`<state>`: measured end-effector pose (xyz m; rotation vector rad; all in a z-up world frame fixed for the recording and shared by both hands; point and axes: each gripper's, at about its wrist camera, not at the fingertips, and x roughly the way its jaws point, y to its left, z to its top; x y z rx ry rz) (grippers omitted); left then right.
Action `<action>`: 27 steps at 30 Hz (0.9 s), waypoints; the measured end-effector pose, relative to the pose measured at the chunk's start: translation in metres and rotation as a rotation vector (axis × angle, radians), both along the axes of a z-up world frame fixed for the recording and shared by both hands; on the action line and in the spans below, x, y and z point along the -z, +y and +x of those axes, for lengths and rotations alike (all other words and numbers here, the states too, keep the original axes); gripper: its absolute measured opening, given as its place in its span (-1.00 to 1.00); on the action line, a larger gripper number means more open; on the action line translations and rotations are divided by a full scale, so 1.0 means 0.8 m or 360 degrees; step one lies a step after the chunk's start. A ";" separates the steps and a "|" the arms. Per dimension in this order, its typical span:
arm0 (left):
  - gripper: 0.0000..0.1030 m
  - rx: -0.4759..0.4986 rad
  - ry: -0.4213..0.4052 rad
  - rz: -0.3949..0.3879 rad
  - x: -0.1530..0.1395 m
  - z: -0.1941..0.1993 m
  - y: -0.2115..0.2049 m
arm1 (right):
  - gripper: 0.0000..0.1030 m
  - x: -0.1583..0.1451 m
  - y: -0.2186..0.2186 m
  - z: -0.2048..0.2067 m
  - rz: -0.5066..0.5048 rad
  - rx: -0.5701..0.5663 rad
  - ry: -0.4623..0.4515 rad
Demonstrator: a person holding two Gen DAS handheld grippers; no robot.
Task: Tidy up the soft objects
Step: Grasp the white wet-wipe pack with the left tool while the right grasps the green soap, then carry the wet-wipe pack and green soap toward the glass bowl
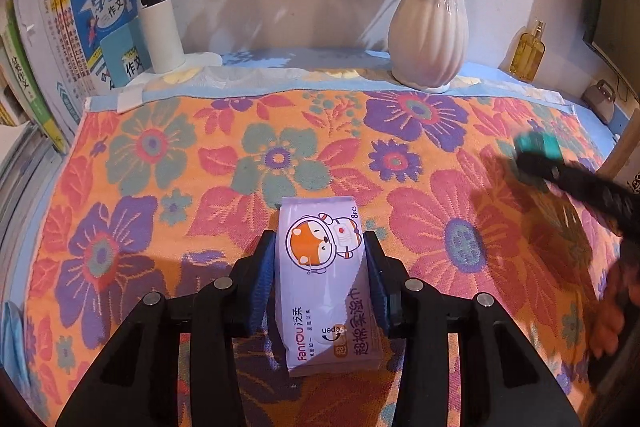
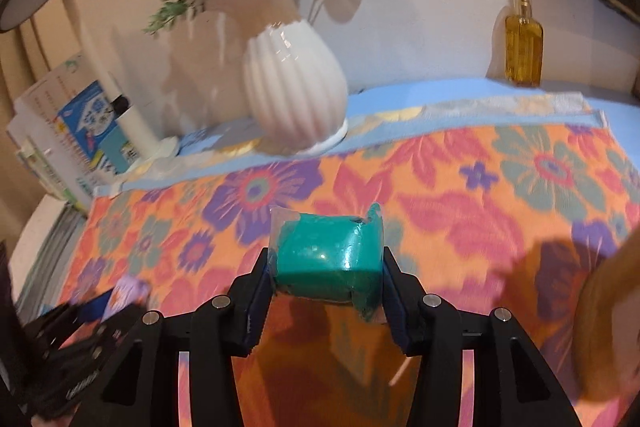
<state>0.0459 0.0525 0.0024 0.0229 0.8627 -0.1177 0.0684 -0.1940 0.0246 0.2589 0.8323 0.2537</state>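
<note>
Left gripper (image 1: pixel 320 259) clamps the wipes pack (image 1: pixel 324 275), right gripper (image 2: pixel 326 279) clamps the teal packet (image 2: pixel 328 259); keep both squeezes gentle, lift level.

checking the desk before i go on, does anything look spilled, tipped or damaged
Nothing stands out. The vase and the bottle stand upright at the back, and the flowered cloth lies flat with no spill. The wipes pack and the green packet are each held in a hand-held gripper and look intact.
</note>
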 end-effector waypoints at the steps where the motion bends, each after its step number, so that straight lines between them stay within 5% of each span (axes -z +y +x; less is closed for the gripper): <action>1: -0.24 0.0001 -0.0001 -0.0011 0.000 0.001 0.002 | -0.06 0.001 0.002 -0.012 0.0021 -0.0026 0.0008; 17: -0.30 -0.0055 0.0016 -0.0204 -0.005 -0.017 0.019 | -0.05 -0.005 0.027 -0.113 -0.0027 -0.0204 0.0127; 23: -0.31 -0.0013 0.0122 -0.0273 -0.011 -0.040 0.005 | -0.05 -0.007 -0.006 -0.119 0.0257 -0.0190 0.0329; 27: -0.31 0.0022 0.0186 -0.0314 -0.026 -0.049 -0.002 | -0.05 -0.016 -0.014 -0.133 0.0256 -0.0194 0.0384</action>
